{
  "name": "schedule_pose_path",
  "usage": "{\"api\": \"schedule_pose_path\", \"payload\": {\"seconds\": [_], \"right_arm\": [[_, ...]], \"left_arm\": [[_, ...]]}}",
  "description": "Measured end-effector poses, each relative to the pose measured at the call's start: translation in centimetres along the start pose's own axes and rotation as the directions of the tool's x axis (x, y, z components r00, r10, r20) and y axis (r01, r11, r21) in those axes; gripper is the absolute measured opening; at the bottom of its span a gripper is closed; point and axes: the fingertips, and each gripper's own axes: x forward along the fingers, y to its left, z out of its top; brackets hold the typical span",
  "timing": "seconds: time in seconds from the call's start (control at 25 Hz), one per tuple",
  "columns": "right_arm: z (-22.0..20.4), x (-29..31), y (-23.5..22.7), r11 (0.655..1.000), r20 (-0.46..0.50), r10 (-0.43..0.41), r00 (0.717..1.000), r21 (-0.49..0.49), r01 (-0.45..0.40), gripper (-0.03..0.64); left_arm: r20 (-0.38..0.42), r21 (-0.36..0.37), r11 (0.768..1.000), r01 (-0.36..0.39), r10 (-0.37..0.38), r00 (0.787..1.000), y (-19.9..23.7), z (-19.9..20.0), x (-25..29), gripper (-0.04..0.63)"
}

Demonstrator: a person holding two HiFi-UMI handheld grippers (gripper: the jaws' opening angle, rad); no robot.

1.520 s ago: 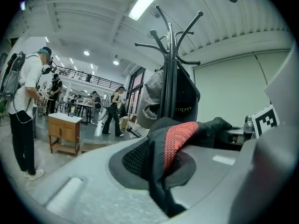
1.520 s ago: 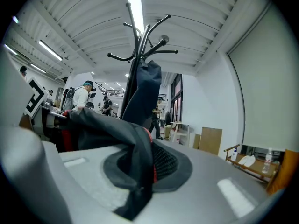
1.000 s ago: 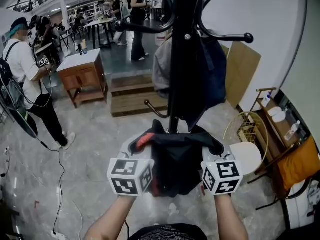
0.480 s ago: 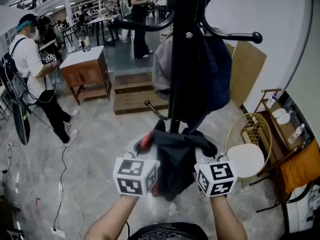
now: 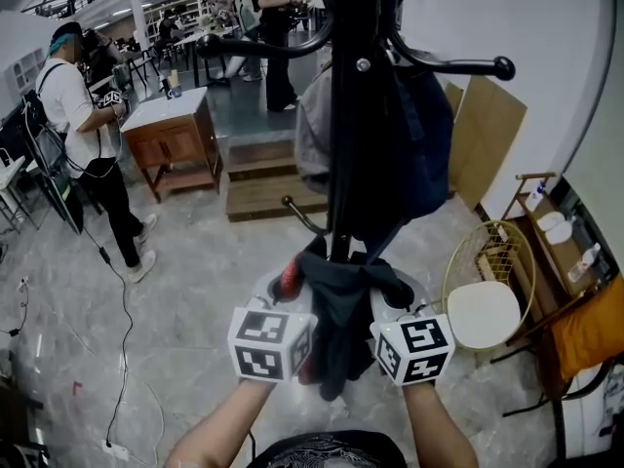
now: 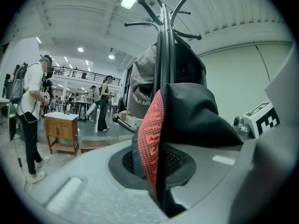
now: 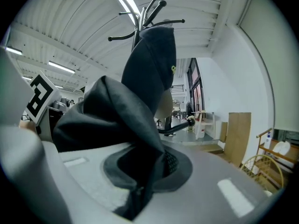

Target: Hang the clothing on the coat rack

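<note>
While left gripper (image 5: 290, 286) and right gripper (image 5: 393, 295) clamp the dark garment (image 5: 341, 334) (bunched, sagging), its slack could slide off a hook (image 5: 300, 214) of the coat rack (image 5: 351, 115).

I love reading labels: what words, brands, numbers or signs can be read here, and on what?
Nothing reads clearly.
Gray garment on the coat rack: pale lettering, too blurred to read.
Dark hanging garment: small yellow mark, too small to read.
Red band of the black garment: woven pattern, unreadable.
Marker cubes: black-and-white square codes, no words.
</note>
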Motion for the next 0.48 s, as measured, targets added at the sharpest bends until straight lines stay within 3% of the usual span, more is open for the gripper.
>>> {"api": "schedule_pose_path", "payload": {"seconds": [0.48], "right_arm": [[-1.4, 0.8, 1.2, 0.998, -0.009, 0.037, 0.999, 0.042, -0.037, 0.026]], "left_arm": [[-0.026, -0.006, 1.0, 0.015, -0.015, 1.0, -0.7, -1.6, 0.7, 0.021]]}}
